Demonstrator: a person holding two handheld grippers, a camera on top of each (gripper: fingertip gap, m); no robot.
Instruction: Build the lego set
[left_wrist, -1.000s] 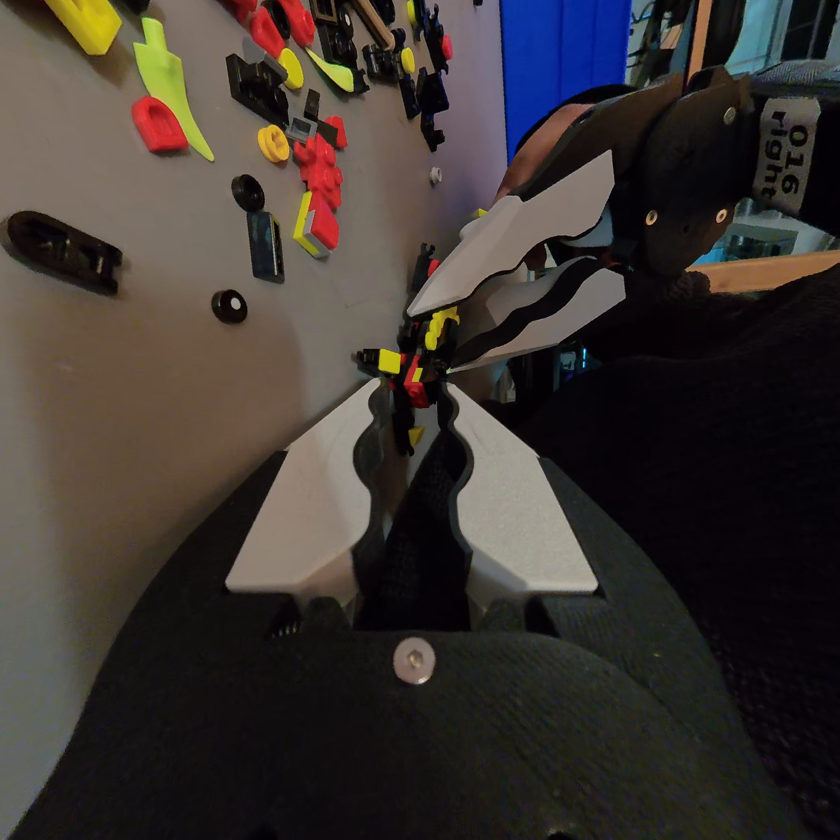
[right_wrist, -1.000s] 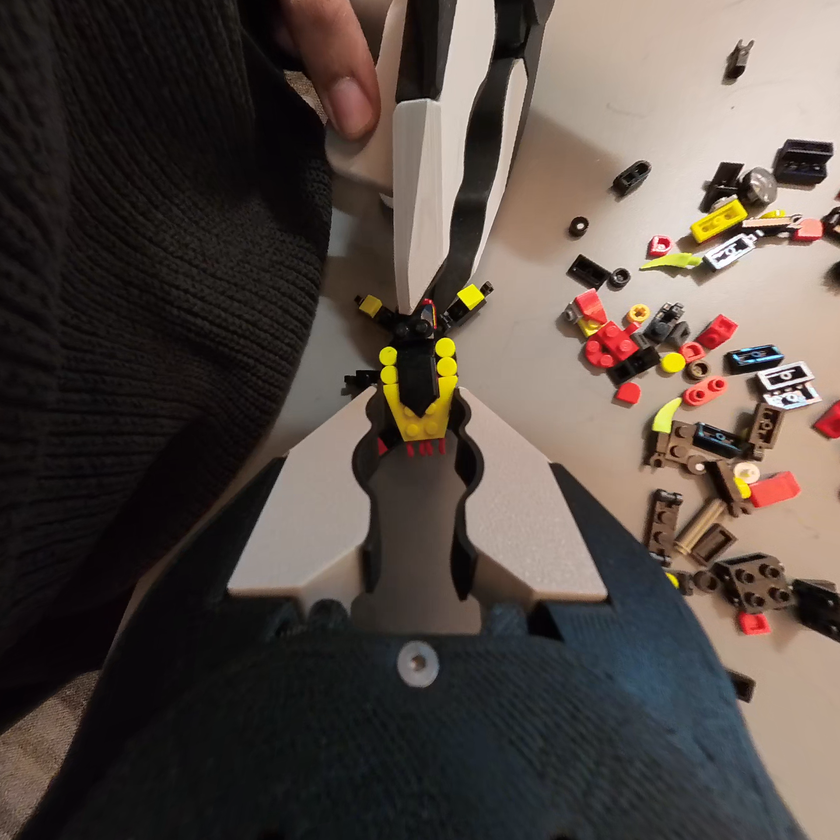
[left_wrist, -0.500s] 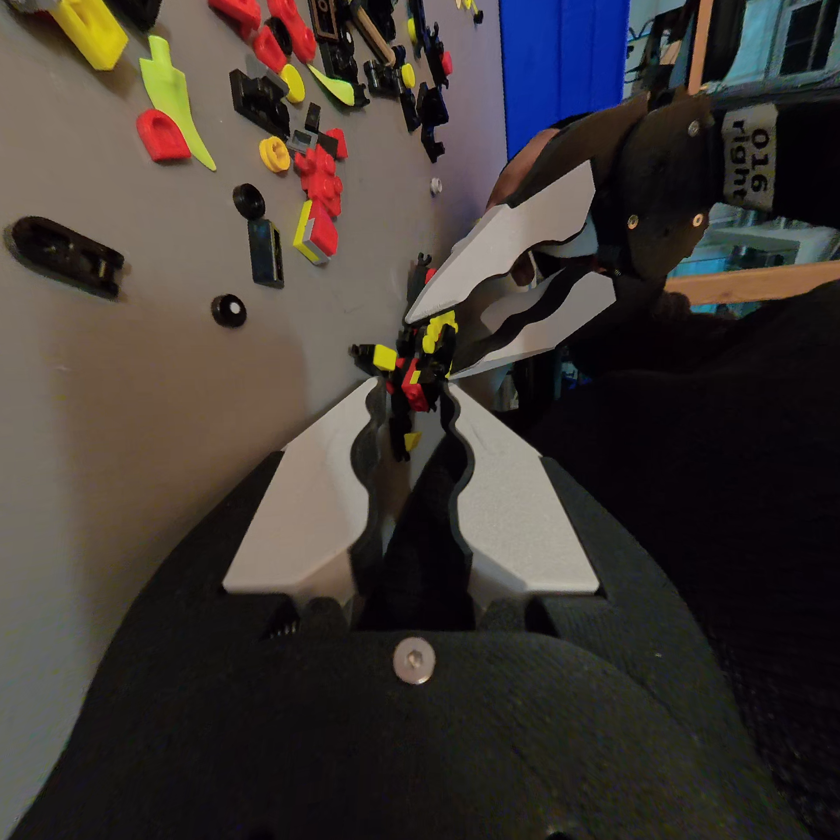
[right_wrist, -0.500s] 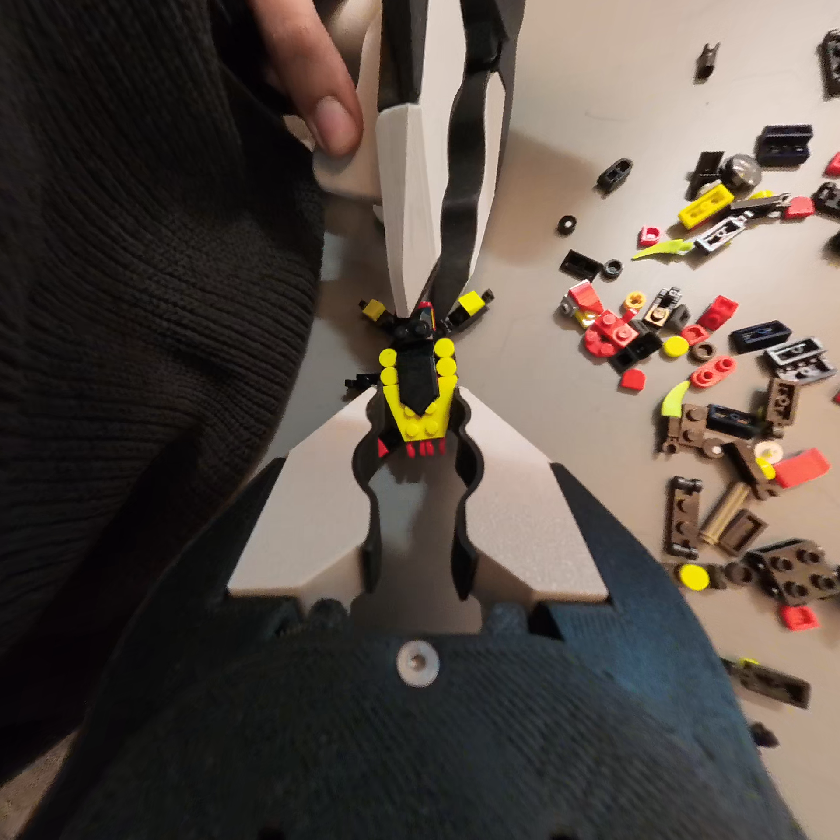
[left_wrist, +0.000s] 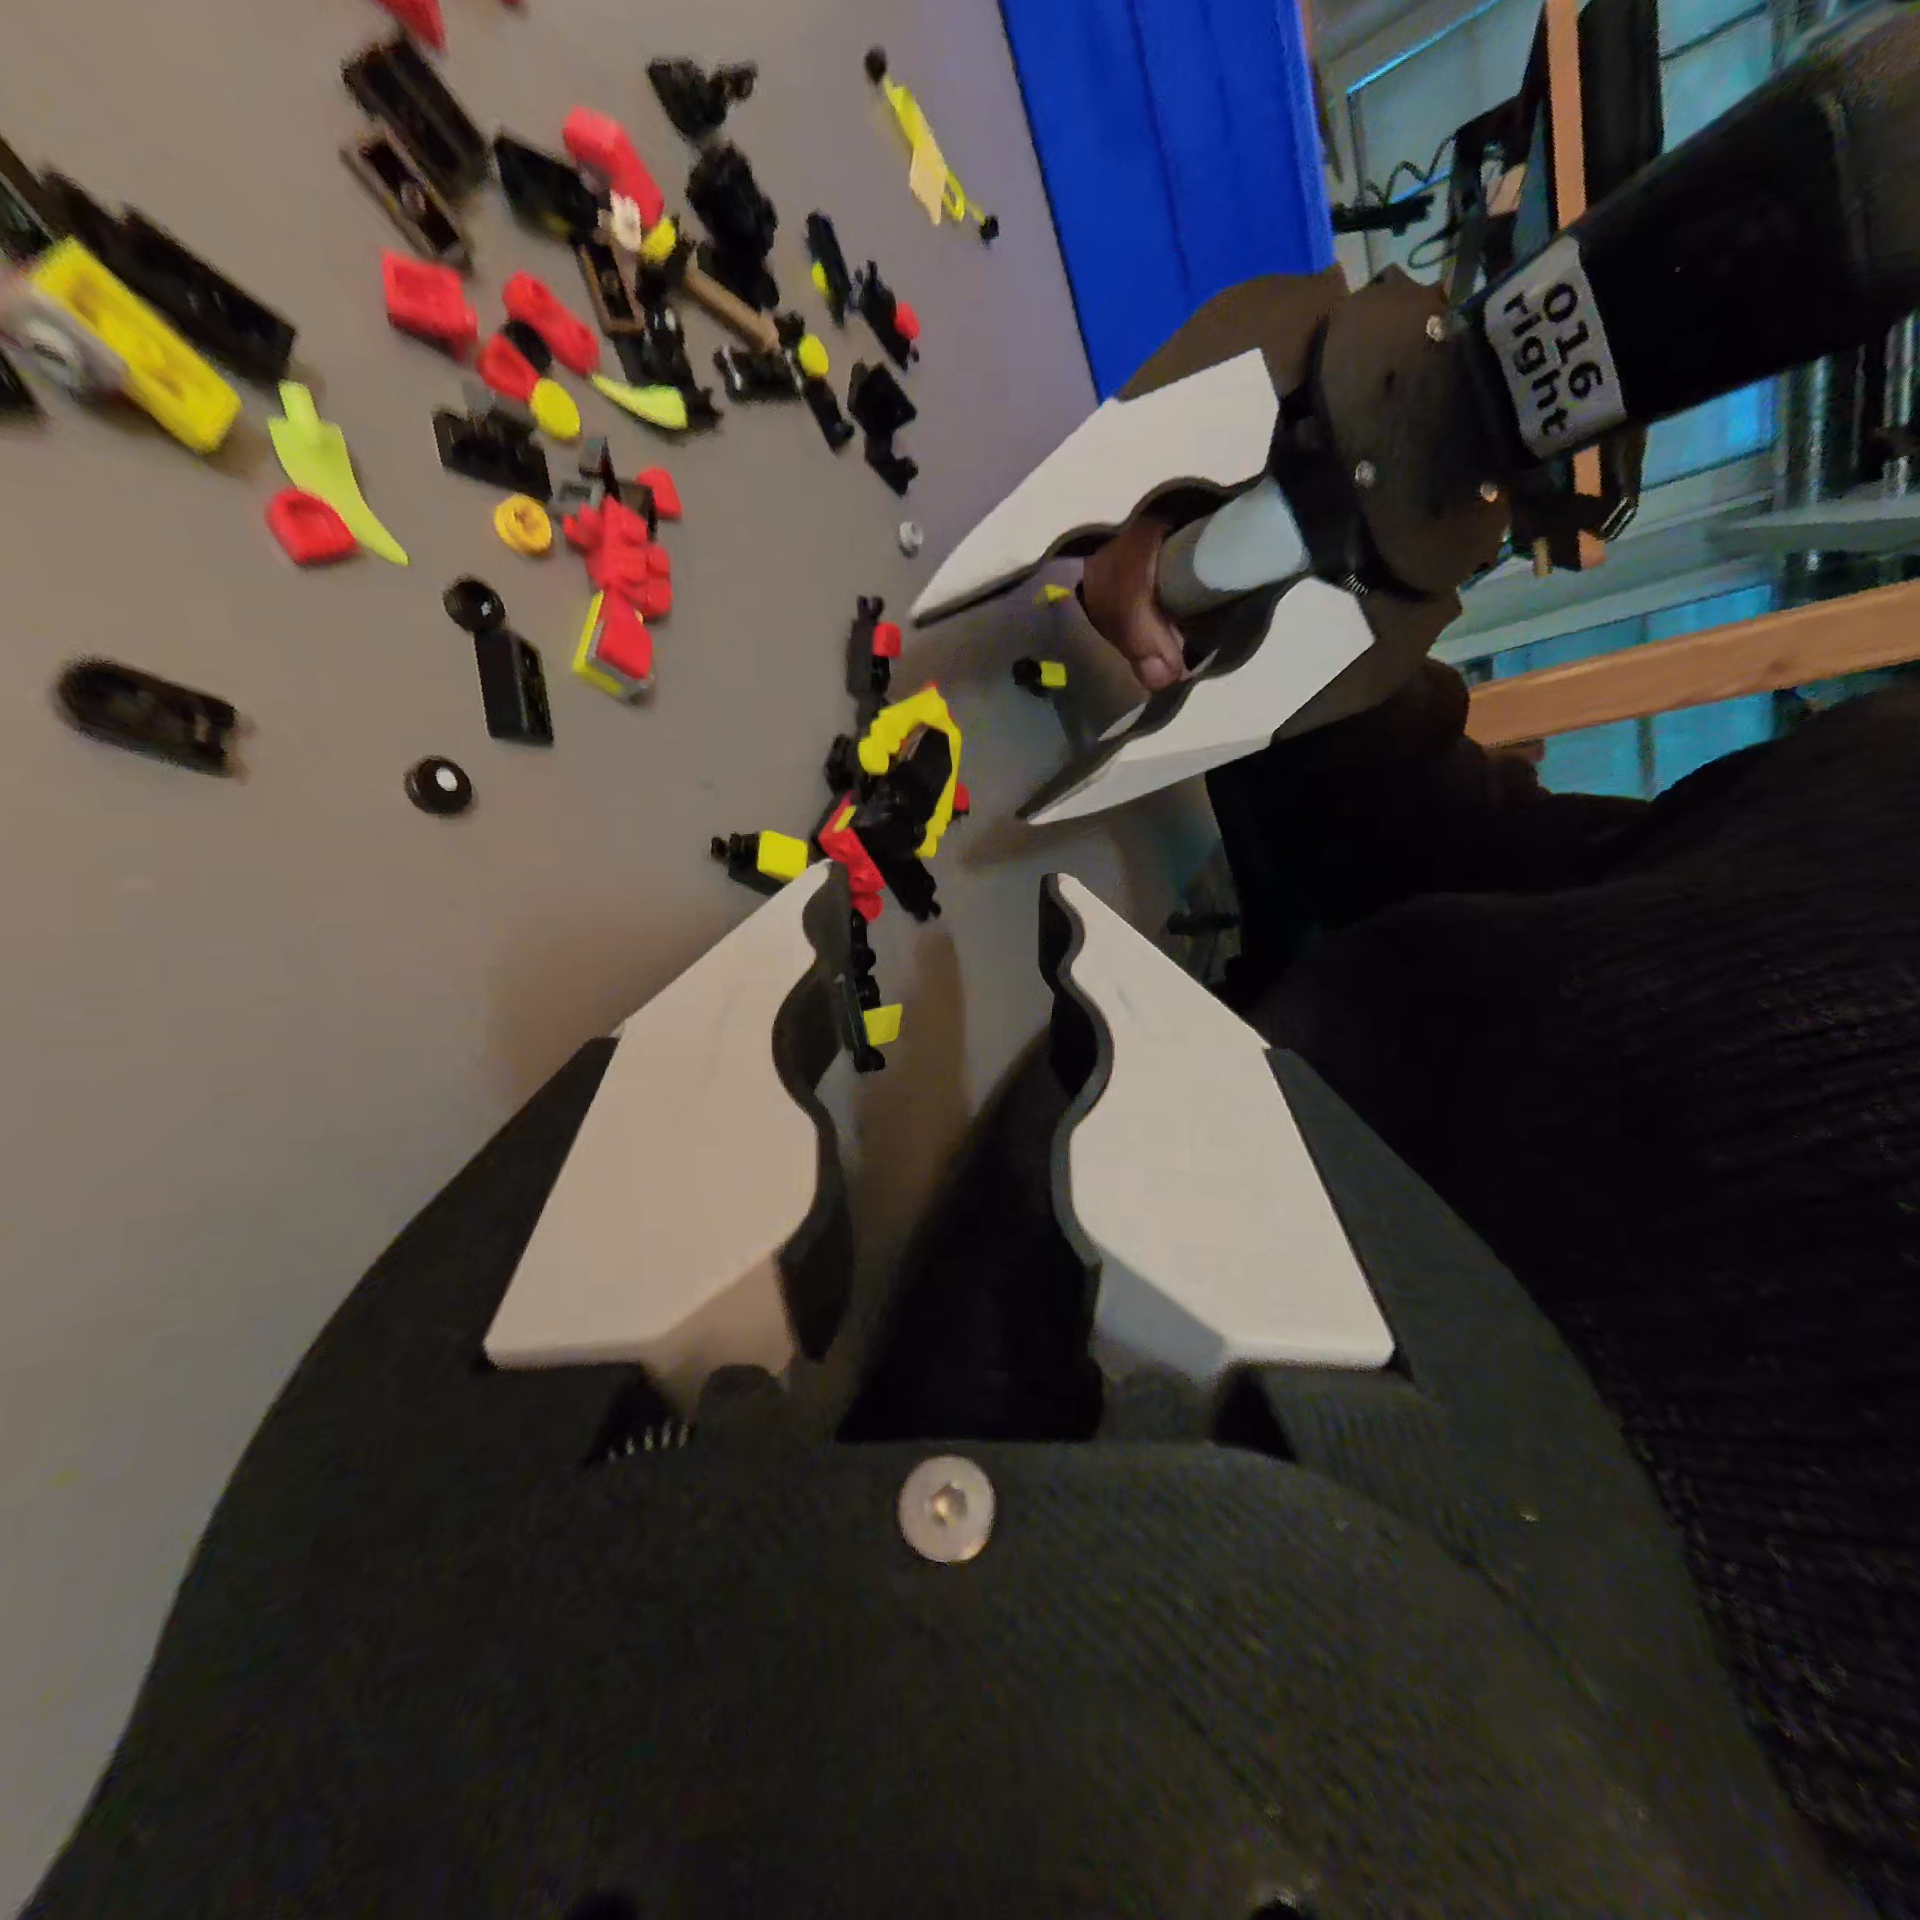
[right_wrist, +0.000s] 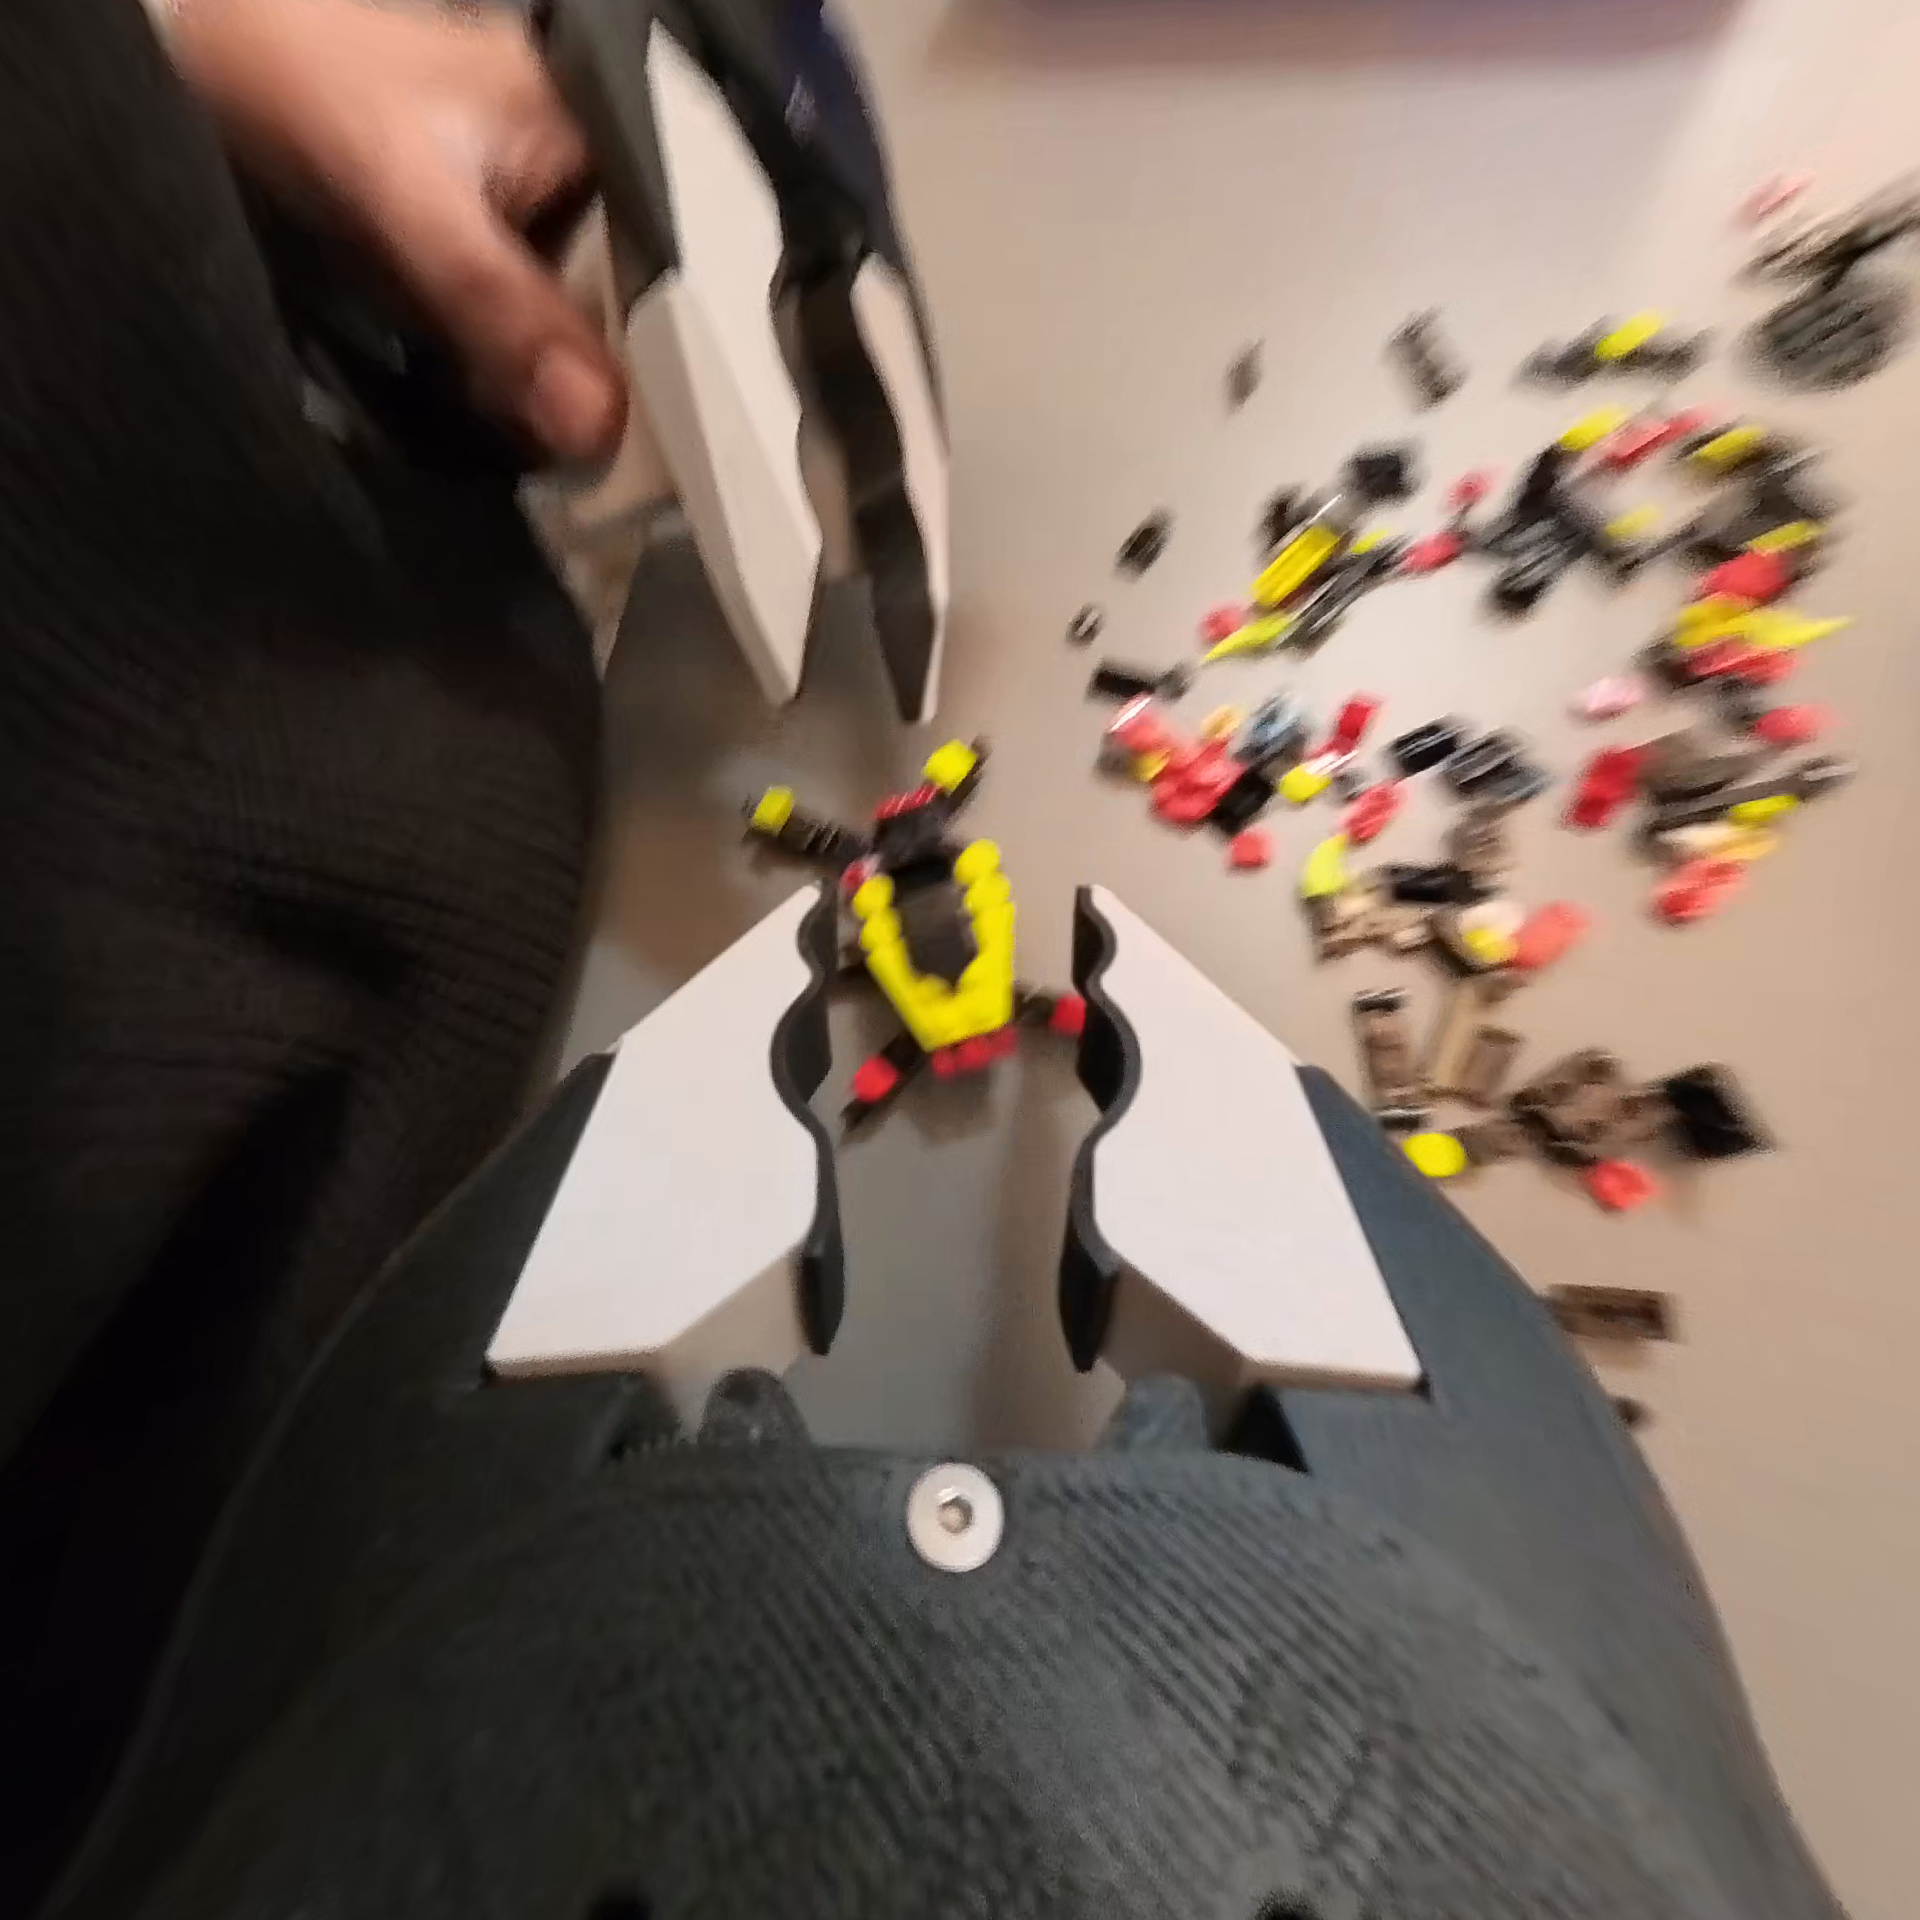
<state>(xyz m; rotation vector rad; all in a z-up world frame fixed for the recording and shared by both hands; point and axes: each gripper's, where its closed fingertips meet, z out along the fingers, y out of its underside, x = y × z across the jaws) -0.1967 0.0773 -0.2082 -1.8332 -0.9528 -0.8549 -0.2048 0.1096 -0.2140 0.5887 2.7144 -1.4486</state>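
The small yellow, black and red lego model (left_wrist: 896, 800) is free of both grippers, on or just above the grey table (left_wrist: 260, 1039). My left gripper (left_wrist: 935, 894) is open, and the model sits just past its left fingertip. My right gripper (right_wrist: 945, 904) is open, and the model (right_wrist: 935, 935) lies loose between its fingertips. This view is motion-blurred. The right gripper (left_wrist: 966, 717) also shows in the left wrist view, open beyond the model. The left gripper (right_wrist: 847, 707) shows in the right wrist view, beyond the model.
Several loose red, yellow and black pieces (left_wrist: 613, 540) are scattered over the table beyond the model; they also show in the right wrist view (right_wrist: 1507, 779). A dark knitted sleeve (right_wrist: 260, 831) fills the near side. A hand (right_wrist: 499, 312) holds the left gripper. The tips of one gripper are about 4 cm away from the tips of the other.
Both grippers were shut on the model from opposite ends; both have opened and drawn apart. The model has tipped and come free. Both cameras have shifted.
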